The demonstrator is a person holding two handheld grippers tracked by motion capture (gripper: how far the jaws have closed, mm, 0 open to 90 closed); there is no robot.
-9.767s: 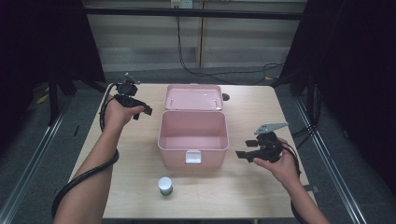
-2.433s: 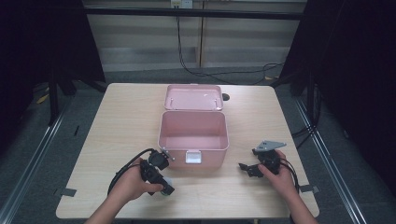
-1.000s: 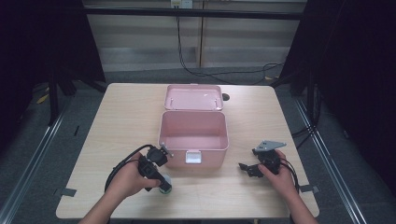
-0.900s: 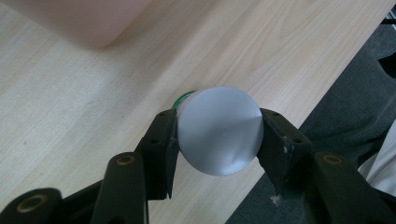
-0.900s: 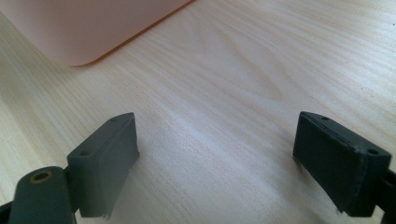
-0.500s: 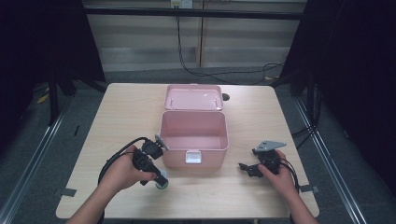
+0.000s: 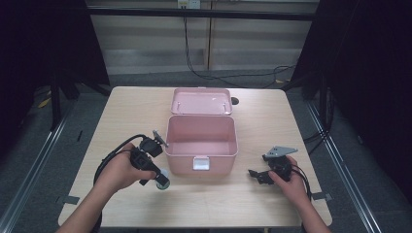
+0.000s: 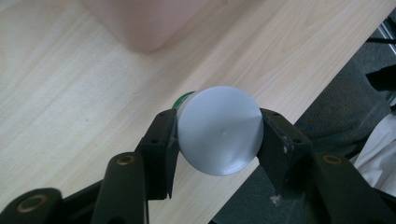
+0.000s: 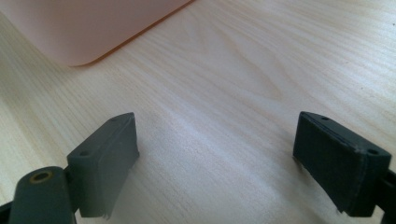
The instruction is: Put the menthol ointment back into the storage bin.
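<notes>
Jar (image 7: 162,179), grey-lidded, sits pinched in the left claw (image 7: 159,177) at lower left of the high view, lid facing back along the jaws, hovering just off the pink box's (image 7: 201,145) front-left corner; the open box lies up and right. Right claw (image 7: 257,175), spread and empty, rests on the table (image 7: 272,116) at lower right

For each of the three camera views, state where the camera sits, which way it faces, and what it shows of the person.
High view: above the person's side, looking forward and down at the table; both forearms enter from below.
Left gripper view: rides the left gripper, looking along jaws clamped on the small jar.
Right gripper view: rides the right gripper, jaws open above wood.
All three share the pink box.
</notes>
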